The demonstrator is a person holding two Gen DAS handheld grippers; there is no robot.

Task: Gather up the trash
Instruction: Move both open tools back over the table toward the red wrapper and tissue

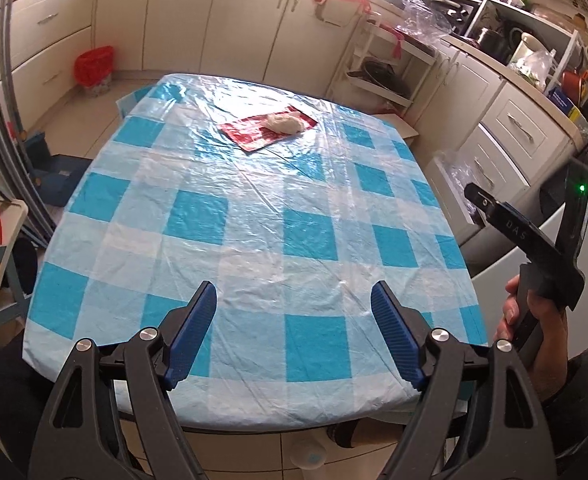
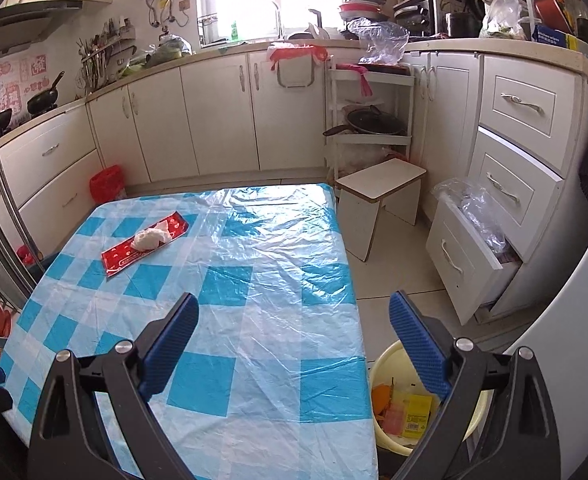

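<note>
left gripper (image 1: 294, 300), right gripper (image 2: 291, 312): jaws wide apart, nothing between.

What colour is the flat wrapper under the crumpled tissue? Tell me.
Red wrapper with pale markings, clearest in the right wrist view.

Right hand-held gripper (image 2: 294, 344) covers part of the bin (image 2: 386, 364); its contents unclear.
</note>
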